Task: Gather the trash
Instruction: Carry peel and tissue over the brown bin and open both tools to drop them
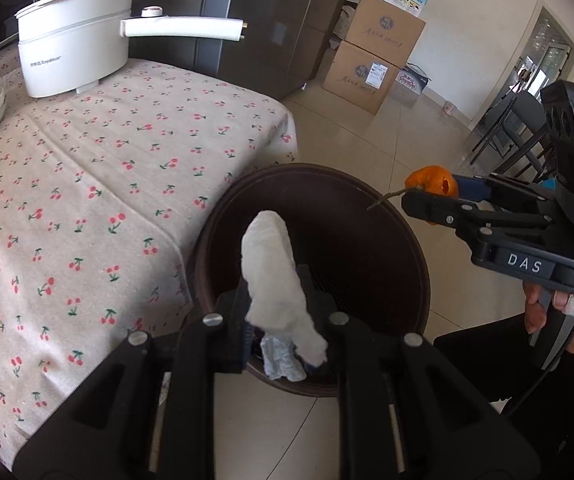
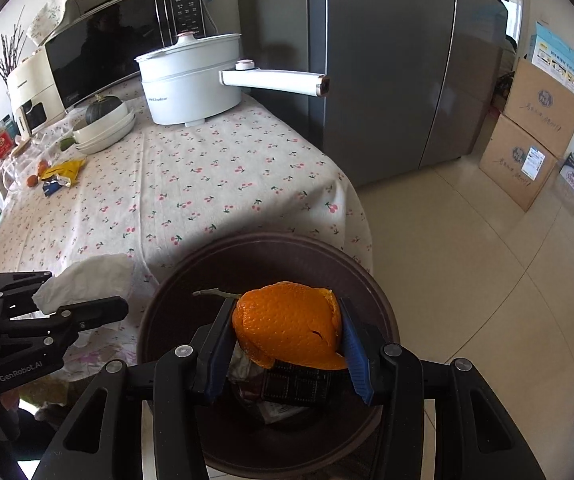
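My left gripper (image 1: 281, 300) is shut on a crumpled white tissue (image 1: 277, 276) and holds it over the near rim of a dark brown round trash bin (image 1: 387, 280) on the floor beside the table. My right gripper (image 2: 287, 344) is shut on an orange peel (image 2: 287, 324) with a stem and holds it above the bin (image 2: 167, 320). In the left wrist view the right gripper (image 1: 427, 200) holds the peel (image 1: 433, 184) over the bin's far right rim. Silver foil (image 1: 283, 358) and dark wrappers (image 2: 299, 388) lie inside the bin.
A table with a cherry-print cloth (image 2: 191, 184) stands left of the bin. On it are a white electric pot (image 2: 191, 80), stacked white dishes (image 2: 103, 128) and yellow wrappers (image 2: 63, 174). A grey fridge (image 2: 387, 60) and cardboard boxes (image 2: 527, 140) stand behind.
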### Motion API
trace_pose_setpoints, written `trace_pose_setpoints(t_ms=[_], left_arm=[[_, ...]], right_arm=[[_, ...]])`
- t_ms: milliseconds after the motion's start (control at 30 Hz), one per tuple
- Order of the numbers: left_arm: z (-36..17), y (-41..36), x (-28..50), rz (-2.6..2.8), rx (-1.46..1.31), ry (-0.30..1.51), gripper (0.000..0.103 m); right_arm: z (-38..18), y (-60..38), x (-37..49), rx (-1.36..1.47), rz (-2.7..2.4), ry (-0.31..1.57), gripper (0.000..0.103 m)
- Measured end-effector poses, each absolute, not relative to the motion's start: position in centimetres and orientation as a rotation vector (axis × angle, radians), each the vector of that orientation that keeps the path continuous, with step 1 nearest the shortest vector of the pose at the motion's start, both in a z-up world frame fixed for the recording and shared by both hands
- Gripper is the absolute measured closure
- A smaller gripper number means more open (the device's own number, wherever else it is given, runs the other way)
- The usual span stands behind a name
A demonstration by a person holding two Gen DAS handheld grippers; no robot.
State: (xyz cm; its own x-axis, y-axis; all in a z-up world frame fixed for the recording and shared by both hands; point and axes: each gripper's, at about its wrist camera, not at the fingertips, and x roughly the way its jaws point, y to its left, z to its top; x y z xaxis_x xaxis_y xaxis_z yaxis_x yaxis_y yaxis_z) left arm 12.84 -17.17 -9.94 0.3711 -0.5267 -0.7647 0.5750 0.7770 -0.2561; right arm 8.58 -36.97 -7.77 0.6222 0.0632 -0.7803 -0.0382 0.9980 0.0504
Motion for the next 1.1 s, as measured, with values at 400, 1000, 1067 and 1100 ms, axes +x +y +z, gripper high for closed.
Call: trace_pose_setpoints(t_ms=[400, 1000, 1067, 1100], left_arm=[[-12.5, -17.0, 13.5, -0.638, 0.069, 1.081, 0.011], [-9.3, -7.8, 11.1, -0.452, 0.082, 1.033, 0.002], [-9.2, -6.5, 11.1, -0.426, 0.064, 1.035, 0.002], [-9.2, -5.9, 11.1, -0.412, 0.055, 1.037, 0.002]], right_arm=[[-10.1, -39.7, 7.3, 0.031, 0.003, 0.959, 0.053], [-9.6, -36.9, 8.9, 0.087, 0.059, 0.98, 0.016], [-9.3, -36.3, 9.1, 0.091, 0.06, 0.976, 0.016], [-9.2, -36.1, 9.3, 0.094, 0.064, 0.975, 0.016]])
